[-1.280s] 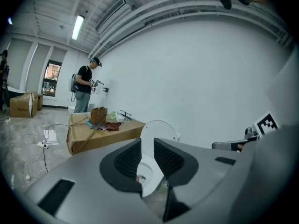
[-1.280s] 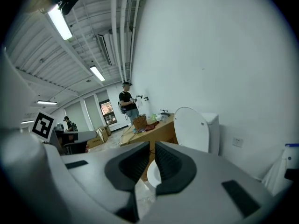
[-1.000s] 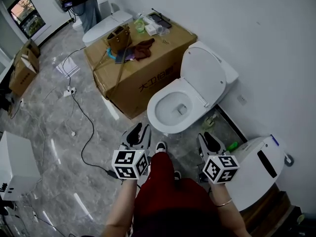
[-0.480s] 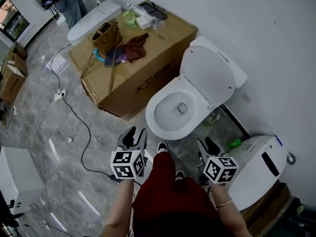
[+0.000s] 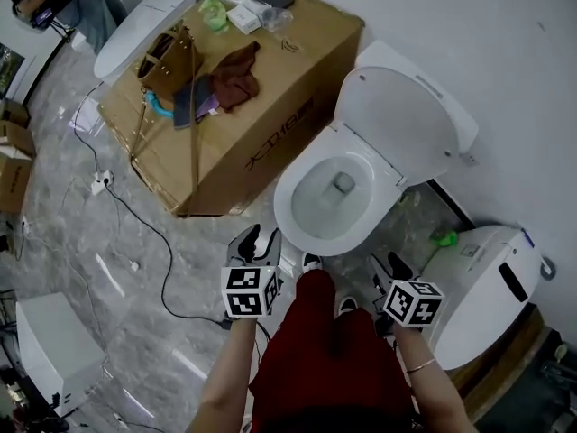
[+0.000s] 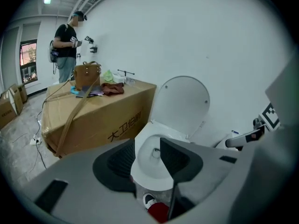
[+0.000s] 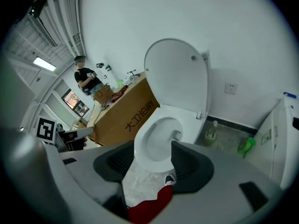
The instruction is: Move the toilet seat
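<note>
Toilet seat raised against the wall behind its bowl, left gripper and right gripper near the bowl's front rim, both pairs of jaws just opening, spread, nothing between them

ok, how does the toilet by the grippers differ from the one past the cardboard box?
The near toilet has its lid raised, bowl exposed; the far toilet has its lid down. The near toilet stands beside the cardboard box; the far toilet lies past the box's other end. Both are white.
</note>
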`<action>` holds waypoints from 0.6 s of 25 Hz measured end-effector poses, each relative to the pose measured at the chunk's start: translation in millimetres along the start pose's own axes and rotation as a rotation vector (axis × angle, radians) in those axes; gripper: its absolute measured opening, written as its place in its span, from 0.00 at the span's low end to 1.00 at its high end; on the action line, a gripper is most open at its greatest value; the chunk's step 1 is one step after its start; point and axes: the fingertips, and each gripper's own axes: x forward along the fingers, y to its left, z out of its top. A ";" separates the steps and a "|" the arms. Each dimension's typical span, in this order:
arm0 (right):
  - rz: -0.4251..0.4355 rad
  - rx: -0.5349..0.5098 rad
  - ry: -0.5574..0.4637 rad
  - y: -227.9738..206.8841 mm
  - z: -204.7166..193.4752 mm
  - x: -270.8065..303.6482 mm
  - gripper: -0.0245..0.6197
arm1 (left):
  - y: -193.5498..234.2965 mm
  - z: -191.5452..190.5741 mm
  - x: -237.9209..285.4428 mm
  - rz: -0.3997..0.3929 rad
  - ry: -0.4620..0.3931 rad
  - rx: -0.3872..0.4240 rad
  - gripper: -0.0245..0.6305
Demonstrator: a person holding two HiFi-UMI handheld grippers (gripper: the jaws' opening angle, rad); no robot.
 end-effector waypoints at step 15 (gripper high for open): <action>-0.089 0.265 0.147 -74.0 -57.7 95.8 0.46 | 28.2 -62.5 111.3 -0.011 0.177 -0.060 0.26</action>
